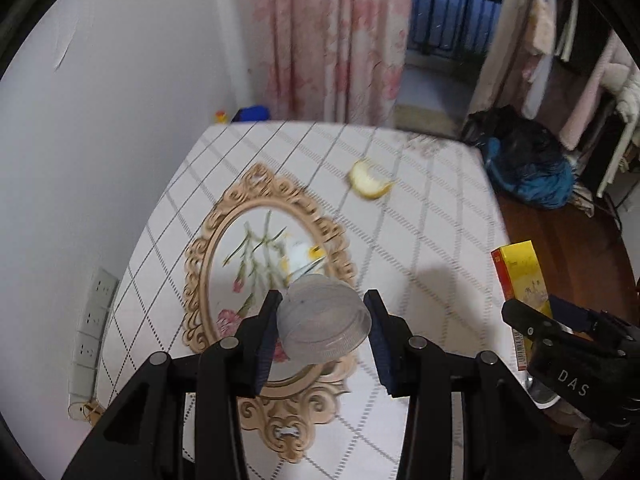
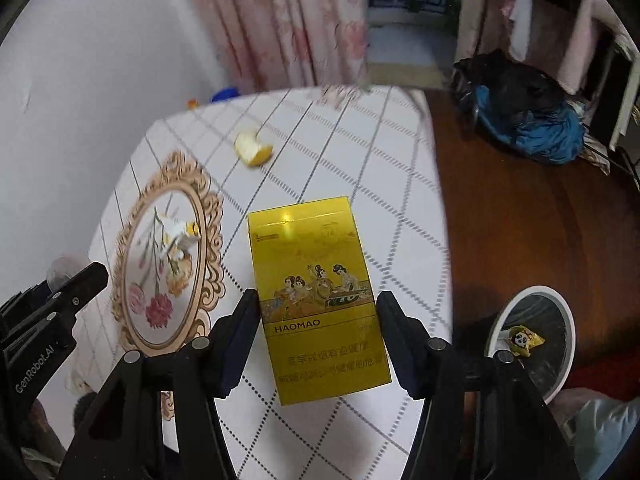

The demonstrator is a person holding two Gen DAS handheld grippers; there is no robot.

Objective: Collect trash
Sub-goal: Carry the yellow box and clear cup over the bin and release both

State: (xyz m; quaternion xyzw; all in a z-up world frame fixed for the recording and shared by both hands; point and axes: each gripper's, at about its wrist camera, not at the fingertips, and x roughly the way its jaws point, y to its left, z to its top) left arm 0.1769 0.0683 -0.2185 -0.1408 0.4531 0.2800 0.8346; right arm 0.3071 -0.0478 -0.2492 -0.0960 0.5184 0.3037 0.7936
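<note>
The left tongs are closed on a clear plastic cup, gripped across its ribbed wall and tipped on its side, raised above the ornate oval tray near the table's wall-side edge; a sideways grip suits a light, soft-walled cup that would likely slip from a pinch at the rim. The right tongs clamp a yellow HAOMAO carton by its two long edges, face up and lifted clear of the checked cloth, so the flat box cannot twist between the pads. Both pieces appear to be held in the air ready for dumping: the white-rimmed bin, lined in black with a small yellow wrapper already inside, stands on the floor just off the table's right edge. A piece of yellow peel lies alone toward the table's far edge, not yet collected. On the tray rests a small white-and-yellow scrap.
</note>
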